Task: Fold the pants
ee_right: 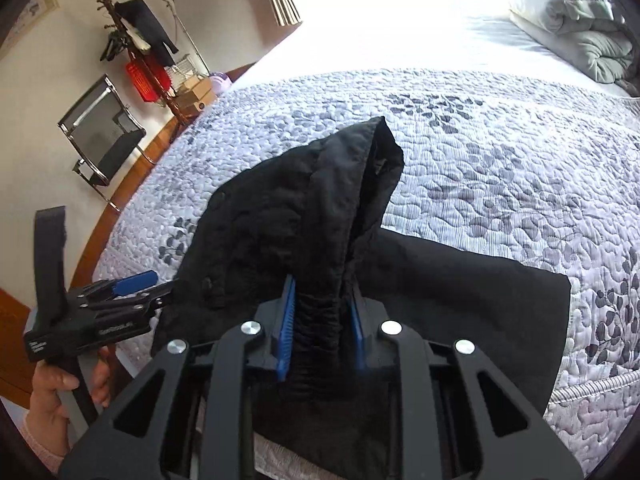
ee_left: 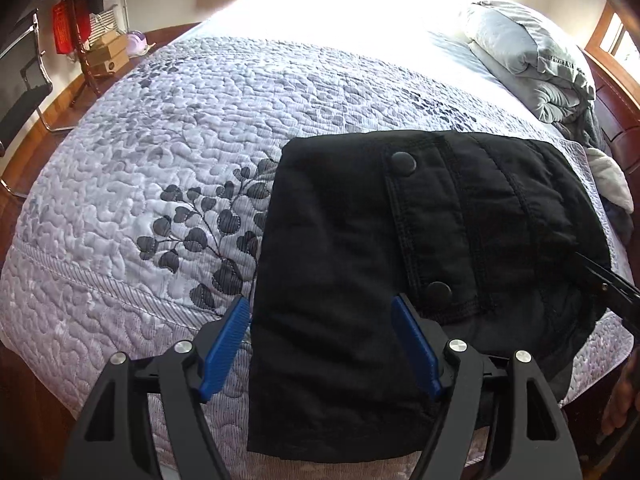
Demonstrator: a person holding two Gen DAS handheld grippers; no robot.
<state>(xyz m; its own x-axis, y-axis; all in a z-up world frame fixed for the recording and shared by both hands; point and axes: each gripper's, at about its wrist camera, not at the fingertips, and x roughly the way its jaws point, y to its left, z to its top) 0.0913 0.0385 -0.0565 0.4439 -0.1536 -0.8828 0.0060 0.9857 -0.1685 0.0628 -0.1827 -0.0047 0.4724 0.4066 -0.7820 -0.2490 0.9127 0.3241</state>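
Right tool (ee_right: 323,322) is clamped on a bunched edge of the black pants (ee_right: 280,216), the gathered cloth pinched between its blue pads (ee_right: 286,322), and the fabric rises from the grip in a peaked fold above the bed. Left tool (ee_left: 322,346) has its jaws spread wide; a folded strip of the pants (ee_left: 400,240) lies between its blue pads (ee_left: 226,344), which do not press on the cloth. In the right wrist view the left tool (ee_right: 132,286) shows at the left edge of the garment, with a person's hand (ee_right: 56,394) on its handle.

The pants lie near the front edge of the bed, on a quilted bedspread (ee_left: 160,160) with a dark leaf print. Two black snap buttons (ee_left: 403,163) sit along a stitched flap on the garment. A folded grey comforter (ee_left: 528,60) rests at the far right of the bed. Beyond the bed stand a black chair (ee_right: 108,136) and a wooden coat rack (ee_right: 136,40) holding dark clothes.
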